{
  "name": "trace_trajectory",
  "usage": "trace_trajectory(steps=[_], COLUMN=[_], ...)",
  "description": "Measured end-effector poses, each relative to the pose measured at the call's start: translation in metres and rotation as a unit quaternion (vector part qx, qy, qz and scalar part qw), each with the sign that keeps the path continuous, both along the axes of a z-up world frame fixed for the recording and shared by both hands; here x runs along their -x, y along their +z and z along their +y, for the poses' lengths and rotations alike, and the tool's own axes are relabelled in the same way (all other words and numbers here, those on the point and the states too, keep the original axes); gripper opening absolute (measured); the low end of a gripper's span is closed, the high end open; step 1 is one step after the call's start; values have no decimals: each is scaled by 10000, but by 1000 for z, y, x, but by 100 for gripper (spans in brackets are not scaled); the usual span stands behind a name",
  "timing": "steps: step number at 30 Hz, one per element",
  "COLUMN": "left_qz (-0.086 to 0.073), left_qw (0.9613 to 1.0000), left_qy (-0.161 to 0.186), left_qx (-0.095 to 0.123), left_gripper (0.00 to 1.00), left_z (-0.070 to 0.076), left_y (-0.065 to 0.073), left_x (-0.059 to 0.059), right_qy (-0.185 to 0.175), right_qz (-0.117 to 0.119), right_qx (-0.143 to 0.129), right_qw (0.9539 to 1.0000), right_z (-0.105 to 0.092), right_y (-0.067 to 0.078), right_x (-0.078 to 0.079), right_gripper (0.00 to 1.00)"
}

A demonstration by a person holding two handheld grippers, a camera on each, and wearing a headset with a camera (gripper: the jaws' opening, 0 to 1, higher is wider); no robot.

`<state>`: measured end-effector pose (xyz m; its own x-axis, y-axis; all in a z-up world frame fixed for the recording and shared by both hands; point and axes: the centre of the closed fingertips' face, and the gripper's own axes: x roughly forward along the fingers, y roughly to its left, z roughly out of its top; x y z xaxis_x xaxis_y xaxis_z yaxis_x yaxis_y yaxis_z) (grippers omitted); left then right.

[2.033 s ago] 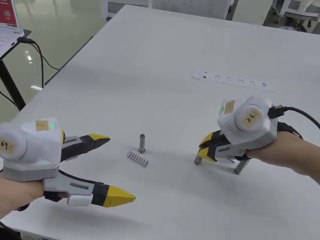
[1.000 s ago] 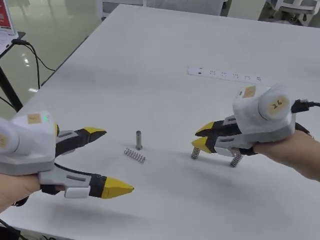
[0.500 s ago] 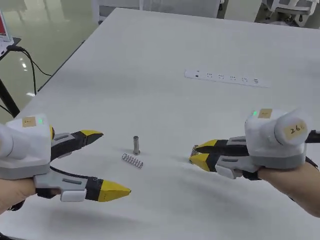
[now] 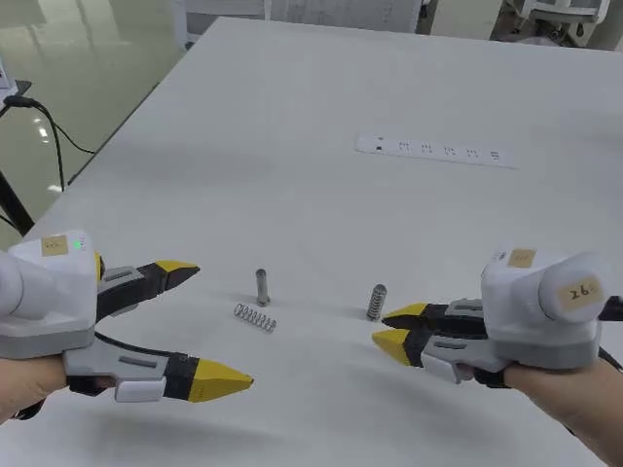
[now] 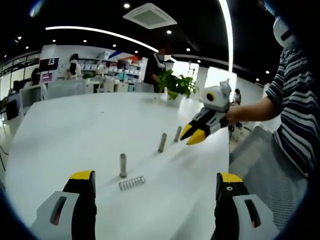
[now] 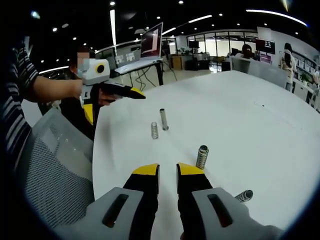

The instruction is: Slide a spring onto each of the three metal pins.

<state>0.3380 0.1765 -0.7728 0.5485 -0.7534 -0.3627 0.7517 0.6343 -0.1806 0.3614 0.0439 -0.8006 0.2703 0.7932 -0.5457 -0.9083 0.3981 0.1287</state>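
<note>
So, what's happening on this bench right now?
A person holds a gripper in each hand over a white table. One sprung pin and a second sprung pin are done; the bare pin stands with a loose spring lying beside it. The left gripper is wide open; the right gripper, nearly closed, holds nothing.

This is an open-plan office. A long white table (image 4: 321, 88) carries a power strip (image 4: 434, 151) near its far side. Past one end of the table stands a potted plant (image 5: 177, 85), with people (image 5: 74, 64) seated farther back. Off another side of the table a laptop (image 6: 151, 40) sits raised on a stand, and a mesh chair (image 6: 55, 165) stands at the near edge. Above the table are strip lights (image 5: 95, 31) and a ceiling air vent (image 5: 149, 15). The floor (image 4: 88, 58) beside the table is glossy.
</note>
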Motion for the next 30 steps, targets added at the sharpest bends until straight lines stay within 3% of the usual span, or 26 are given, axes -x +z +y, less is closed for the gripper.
trace_trajectory(steps=[9,11,17,19,25,30], left_qz=[25,28,52,60,35,26], left_qw=[10000,10000,10000,10000,10000,10000], left_qy=[-15,-14,16,24,42,73], left_qx=[-6,-14,-12,13,7,14], left_gripper=[97,97,96,96,96,96], left_z=[1,2,5,6,9,11], left_y=[-1,-1,-2,-1,0,2], left_x=[2,3,4,4,4,4], right_qy=[68,24,-33,-48,165,349], right_qz=[-25,-199,-318,-494,-474,-458], right_qx=[92,143,74,72,10,135], right_qw=[9999,9997,9995,9987,9987,9983], right_z=[19,26,49,58,87,107], right_y=[-5,-3,5,9,15,9], right_x=[4,0,-5,-8,-8,-10], right_gripper=[11,11,11,10,11,11])
